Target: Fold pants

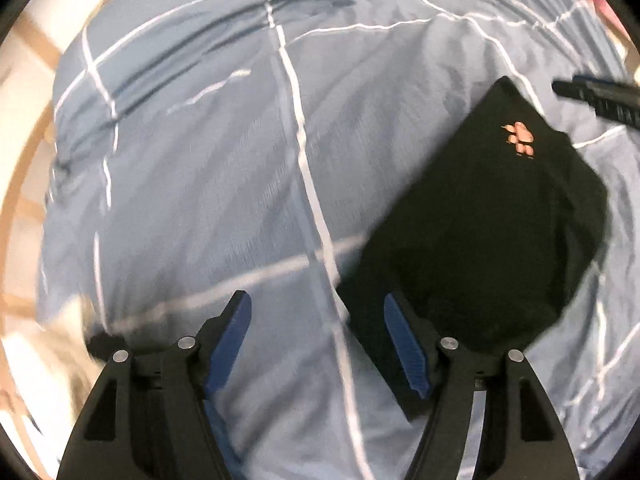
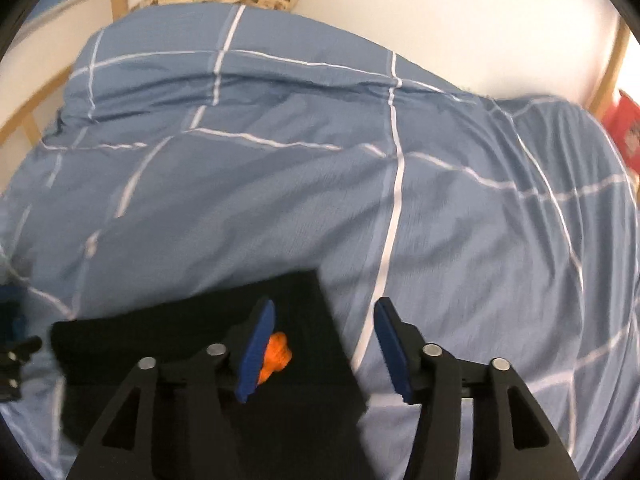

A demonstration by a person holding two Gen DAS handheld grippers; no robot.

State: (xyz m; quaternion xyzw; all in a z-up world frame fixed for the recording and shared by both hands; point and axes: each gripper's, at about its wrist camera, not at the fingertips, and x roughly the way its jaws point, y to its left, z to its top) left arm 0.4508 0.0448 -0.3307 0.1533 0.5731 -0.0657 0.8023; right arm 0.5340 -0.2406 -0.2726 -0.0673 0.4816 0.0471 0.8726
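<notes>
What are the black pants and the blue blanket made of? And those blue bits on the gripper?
Black pants: soft matte cloth, likely knit; it lies in a flat fold. Blue blanket: thin woven fabric, probably cotton, with fine wrinkles and white stripes. Blue pads on the left gripper: ridged, dull, perhaps rubber or plastic.

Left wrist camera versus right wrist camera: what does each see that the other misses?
Only the left wrist view shows the whole folded black pants and the right gripper's tip at the picture's edge. Only the right wrist view shows the white wall and a red object. Both share the pants' orange paw print, the blue checked duvet, and open, empty jaws.
</notes>
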